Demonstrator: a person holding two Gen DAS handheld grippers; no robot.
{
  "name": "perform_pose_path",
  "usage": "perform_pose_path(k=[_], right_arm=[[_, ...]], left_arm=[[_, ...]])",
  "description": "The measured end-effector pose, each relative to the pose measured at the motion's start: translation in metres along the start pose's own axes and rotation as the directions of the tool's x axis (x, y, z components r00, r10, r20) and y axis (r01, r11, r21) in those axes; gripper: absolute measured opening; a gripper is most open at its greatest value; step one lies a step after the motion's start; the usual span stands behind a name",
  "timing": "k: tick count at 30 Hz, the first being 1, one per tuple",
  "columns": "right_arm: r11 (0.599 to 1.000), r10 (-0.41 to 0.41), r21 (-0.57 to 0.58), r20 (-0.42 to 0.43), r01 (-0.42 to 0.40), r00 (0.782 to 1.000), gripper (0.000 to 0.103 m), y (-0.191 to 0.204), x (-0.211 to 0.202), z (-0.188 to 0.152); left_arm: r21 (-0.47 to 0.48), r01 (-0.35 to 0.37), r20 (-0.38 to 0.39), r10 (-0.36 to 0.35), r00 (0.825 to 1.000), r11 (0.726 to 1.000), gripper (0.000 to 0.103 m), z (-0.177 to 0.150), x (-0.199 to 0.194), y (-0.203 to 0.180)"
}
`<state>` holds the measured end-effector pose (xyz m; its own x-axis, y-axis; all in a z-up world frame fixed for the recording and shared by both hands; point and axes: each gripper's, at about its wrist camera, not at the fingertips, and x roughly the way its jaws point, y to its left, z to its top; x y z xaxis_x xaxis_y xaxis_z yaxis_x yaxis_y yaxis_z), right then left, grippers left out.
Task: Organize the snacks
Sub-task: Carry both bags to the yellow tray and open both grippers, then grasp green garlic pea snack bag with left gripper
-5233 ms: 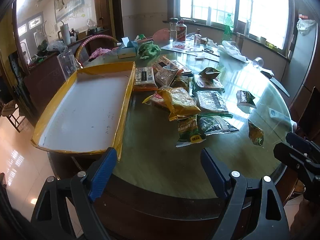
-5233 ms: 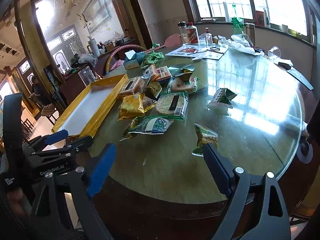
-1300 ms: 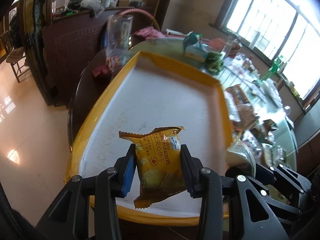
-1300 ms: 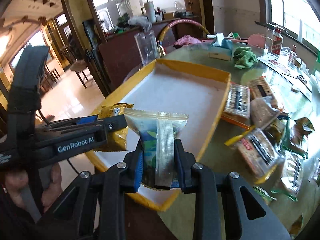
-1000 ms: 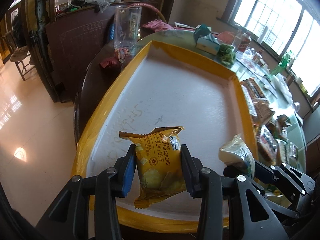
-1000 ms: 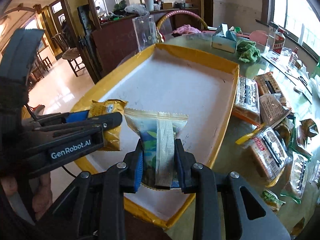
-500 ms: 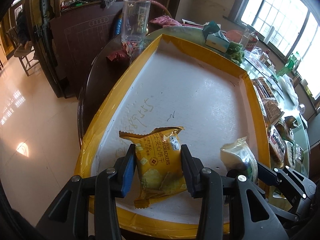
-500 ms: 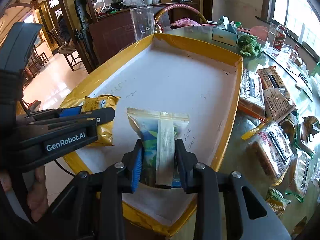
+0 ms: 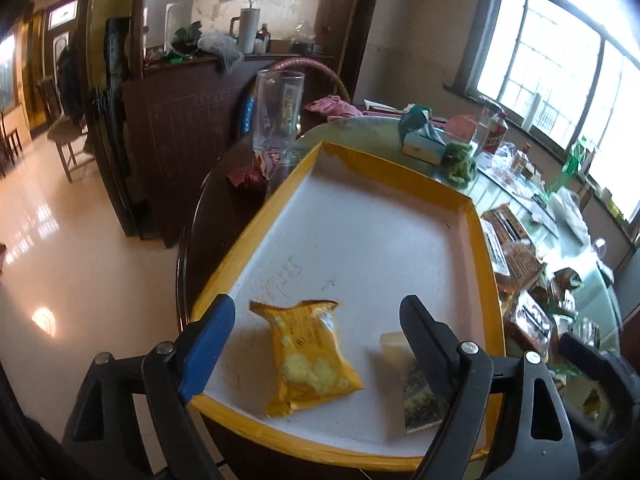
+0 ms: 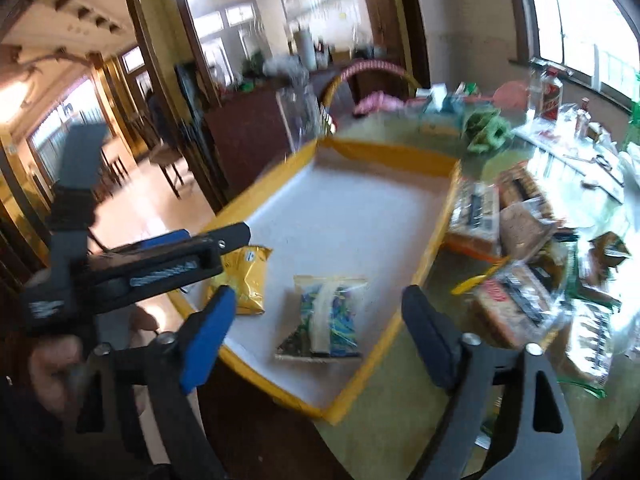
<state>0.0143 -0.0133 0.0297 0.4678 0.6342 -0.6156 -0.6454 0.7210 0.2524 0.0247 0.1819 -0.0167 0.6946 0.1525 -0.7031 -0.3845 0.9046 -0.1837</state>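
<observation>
Left gripper (image 9: 312,344) and right gripper (image 10: 314,334), fingers opening wide, nothing between the pads. Yellow cracker packet (image 9: 308,356) and green snack packet (image 10: 324,320) lying flat, side by side, near the yellow tray's (image 9: 478,240) front edge; more snacks (image 10: 516,264) piled on the table (image 10: 384,392) beyond the tray's right rim

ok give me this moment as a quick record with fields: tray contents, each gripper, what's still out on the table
tray: yellow-rimmed tray with white floor, at the table's edge
in tray: yellow cracker packet and clear snack packet with blue-green print, lying side by side near the tray's front rim, apart
left gripper: jaws opening, cracker packet lies below, between them, untouched
right gripper: jaws opening, clear packet lies below, between them, untouched
still on table: pile of snack packets right of the tray on the glass-topped table
beyond tray: tissue box, green cloth
</observation>
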Motion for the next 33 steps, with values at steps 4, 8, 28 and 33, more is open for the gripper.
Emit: perform_pose_path(k=[4, 8, 28, 33], right_arm=[[0.998, 0.017, 0.058, 0.011, -0.018, 1.000, 0.086, -0.033, -0.036, -0.016], [0.992, -0.072, 0.100, -0.006, 0.073, 0.997, 0.086, -0.071, -0.073, -0.037], [0.921, -0.345, 0.179, -0.038, 0.346, 0.938, 0.086, -0.142, -0.142, -0.085], [0.898, -0.340, 0.272, -0.069, 0.346, 0.938, 0.086, -0.174, -0.145, -0.101]], left_arm=[[-0.033, 0.111, -0.008, -0.111, 0.994, 0.993, 0.084, -0.008, -0.019, -0.018], [0.116, 0.175, -0.041, -0.171, 0.984, 0.978, 0.084, -0.019, -0.042, -0.071], [0.339, 0.315, -0.280, -0.224, 0.933, 0.886, 0.084, -0.077, -0.003, -0.213], [0.339, 0.326, -0.331, -0.212, 0.919, 0.883, 0.081, -0.082, 0.024, -0.225]])
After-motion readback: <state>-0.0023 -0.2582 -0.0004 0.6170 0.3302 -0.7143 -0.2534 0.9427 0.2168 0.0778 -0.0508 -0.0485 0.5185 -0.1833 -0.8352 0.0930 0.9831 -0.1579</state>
